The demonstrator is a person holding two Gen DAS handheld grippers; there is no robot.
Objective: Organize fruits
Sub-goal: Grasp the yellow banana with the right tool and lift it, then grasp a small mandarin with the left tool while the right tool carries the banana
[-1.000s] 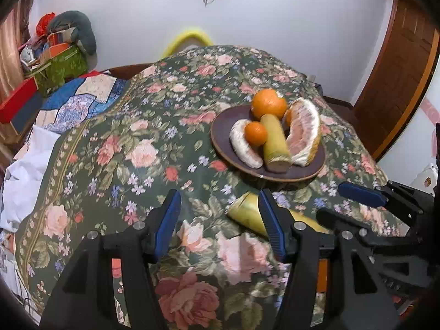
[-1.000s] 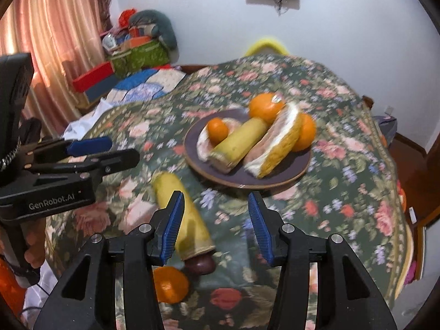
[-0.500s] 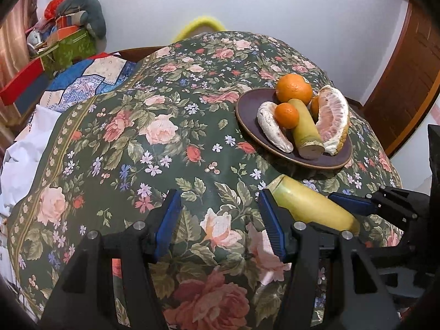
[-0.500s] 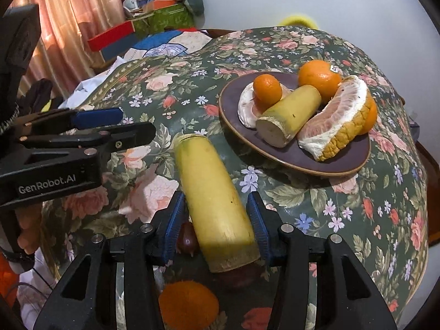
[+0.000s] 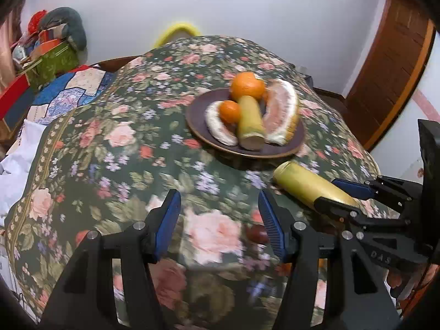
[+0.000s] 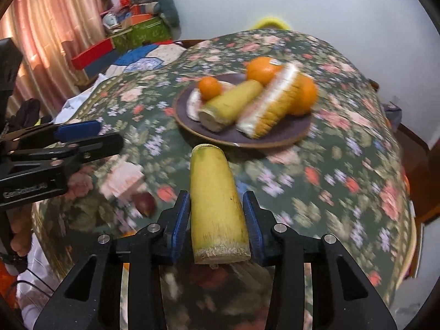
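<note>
Both cams ride on the handheld tools and look forward and steeply down along their own fingers at the floral-covered desk (image 5: pixel 115 143). The left wrist view sits low and close to the cloth, aimed toward the white back wall, with the wooden door (image 5: pixel 390 77) on its right. The right wrist view faces much the same way from further right, with pink curtains (image 6: pixel 52 35) on its left. Both share the dark plate (image 5: pixel 275 152) of fruit mid-desk, and each catches the other tool at its edge.
</note>
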